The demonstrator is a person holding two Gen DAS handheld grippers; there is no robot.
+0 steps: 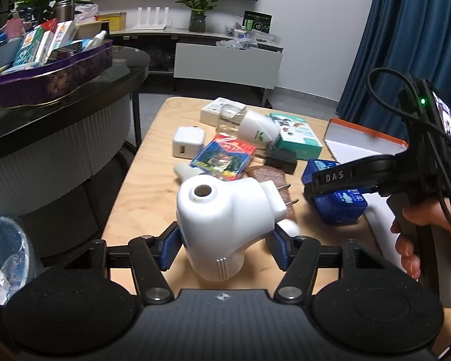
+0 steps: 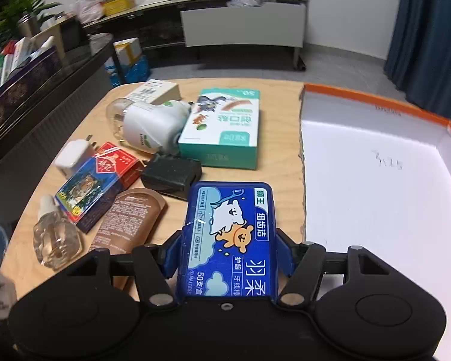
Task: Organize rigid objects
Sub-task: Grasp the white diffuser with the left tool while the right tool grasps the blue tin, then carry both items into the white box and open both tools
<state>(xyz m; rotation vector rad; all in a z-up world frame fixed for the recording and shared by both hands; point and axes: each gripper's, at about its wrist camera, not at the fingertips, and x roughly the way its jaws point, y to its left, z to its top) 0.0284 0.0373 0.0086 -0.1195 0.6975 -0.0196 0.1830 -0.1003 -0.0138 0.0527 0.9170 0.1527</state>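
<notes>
My left gripper (image 1: pixel 222 248) is shut on a white plug-in heater (image 1: pixel 222 222), held over the wooden table (image 1: pixel 153 198) with its prongs pointing right. In the right wrist view, a blue floss-pick box (image 2: pixel 228 234) sits between the blue pads of my right gripper (image 2: pixel 228 252), which press on both its long sides. Seen from the left wrist, the right gripper (image 1: pixel 330 186) and the blue box (image 1: pixel 339 210) are low over the table's right part, with a hand on the handle. A white box lid with an orange rim (image 2: pixel 375 102) lies open directly to the right.
Left of the blue box lie a green box (image 2: pixel 225 126), a second white heater (image 2: pixel 150 126), a black adapter (image 2: pixel 171 174), a card pack (image 2: pixel 96 186), a white charger (image 2: pixel 73 156), a brown tube (image 2: pixel 129 219) and a clear bottle (image 2: pixel 55 237). A dark table with a purple tin (image 1: pixel 45 81) stands left.
</notes>
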